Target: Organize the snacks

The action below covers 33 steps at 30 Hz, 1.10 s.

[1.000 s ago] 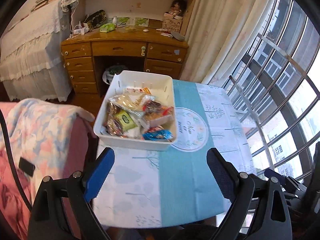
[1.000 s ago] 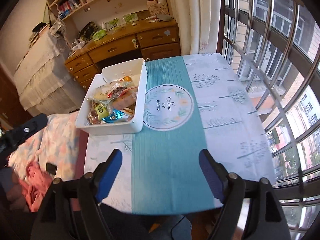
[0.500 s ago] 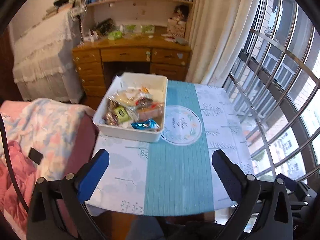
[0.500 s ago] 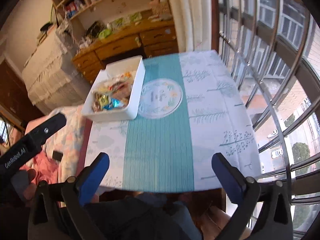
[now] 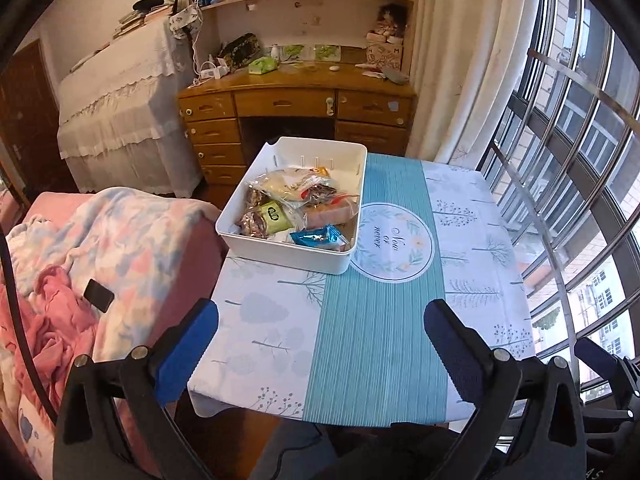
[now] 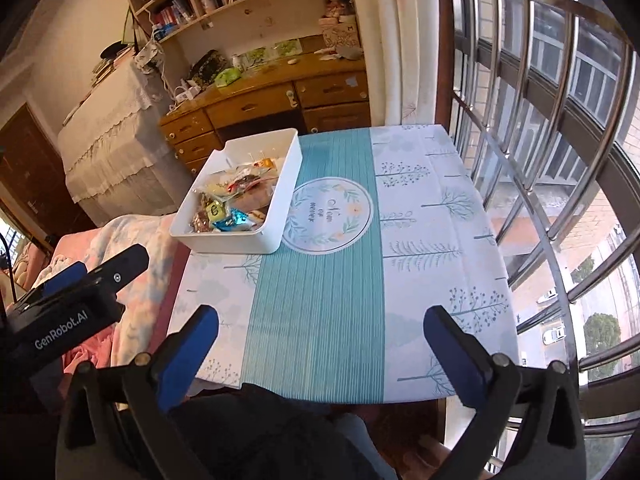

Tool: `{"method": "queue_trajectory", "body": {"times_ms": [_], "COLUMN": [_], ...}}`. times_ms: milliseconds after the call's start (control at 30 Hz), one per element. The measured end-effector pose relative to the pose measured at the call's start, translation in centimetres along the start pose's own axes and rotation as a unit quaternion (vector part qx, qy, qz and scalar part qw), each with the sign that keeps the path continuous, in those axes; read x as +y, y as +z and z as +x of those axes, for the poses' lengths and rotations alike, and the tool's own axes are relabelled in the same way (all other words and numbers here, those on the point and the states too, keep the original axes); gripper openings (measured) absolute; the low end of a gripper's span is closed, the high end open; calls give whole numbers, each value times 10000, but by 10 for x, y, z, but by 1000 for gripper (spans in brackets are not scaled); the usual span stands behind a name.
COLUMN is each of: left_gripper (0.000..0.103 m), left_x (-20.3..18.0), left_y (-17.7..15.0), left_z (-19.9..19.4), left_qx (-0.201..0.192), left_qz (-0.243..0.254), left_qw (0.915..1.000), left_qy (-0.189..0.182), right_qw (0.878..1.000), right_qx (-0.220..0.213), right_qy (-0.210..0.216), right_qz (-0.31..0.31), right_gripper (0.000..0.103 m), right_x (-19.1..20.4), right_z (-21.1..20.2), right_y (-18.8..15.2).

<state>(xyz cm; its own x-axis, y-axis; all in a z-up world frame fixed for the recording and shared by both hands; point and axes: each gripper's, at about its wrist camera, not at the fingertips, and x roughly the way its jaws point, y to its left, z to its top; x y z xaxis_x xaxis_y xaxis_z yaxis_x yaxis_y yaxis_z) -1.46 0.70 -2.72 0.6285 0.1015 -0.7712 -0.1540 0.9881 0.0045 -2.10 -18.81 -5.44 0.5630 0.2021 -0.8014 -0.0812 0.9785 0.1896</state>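
White bin [image 5: 320,258] full of wrapped snacks [image 5: 296,212] set on the counter [image 5: 380,340], at the far left corner of its cloth, touching the round printed badge [image 5: 394,242] just right of the bin. Left claw [image 5: 320,330] near the counter's front edge, well apart from the bin, jaws just opened to their widest, nothing between them. Right claw [image 6: 320,332] likewise just spread wide and bare, over the front edge, well short of the bin.
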Motion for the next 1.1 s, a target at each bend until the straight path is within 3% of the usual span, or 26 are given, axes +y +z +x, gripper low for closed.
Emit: {"method": "queue_trajectory", "body": {"times_ms": [1100], "left_gripper": [102], "left_x": [-9], "left_y": [-2], "left_z": [-3], "left_qx": [-38], "left_qz": [91], "left_qw": [9999], "left_qy": [-38], "right_qw": [10000], "right_qx": [60], "right_qy": [21], "right_qz": [43], "right_gripper": [103], "right_x": [-7], "right_z": [2], "right_y": [0]}}
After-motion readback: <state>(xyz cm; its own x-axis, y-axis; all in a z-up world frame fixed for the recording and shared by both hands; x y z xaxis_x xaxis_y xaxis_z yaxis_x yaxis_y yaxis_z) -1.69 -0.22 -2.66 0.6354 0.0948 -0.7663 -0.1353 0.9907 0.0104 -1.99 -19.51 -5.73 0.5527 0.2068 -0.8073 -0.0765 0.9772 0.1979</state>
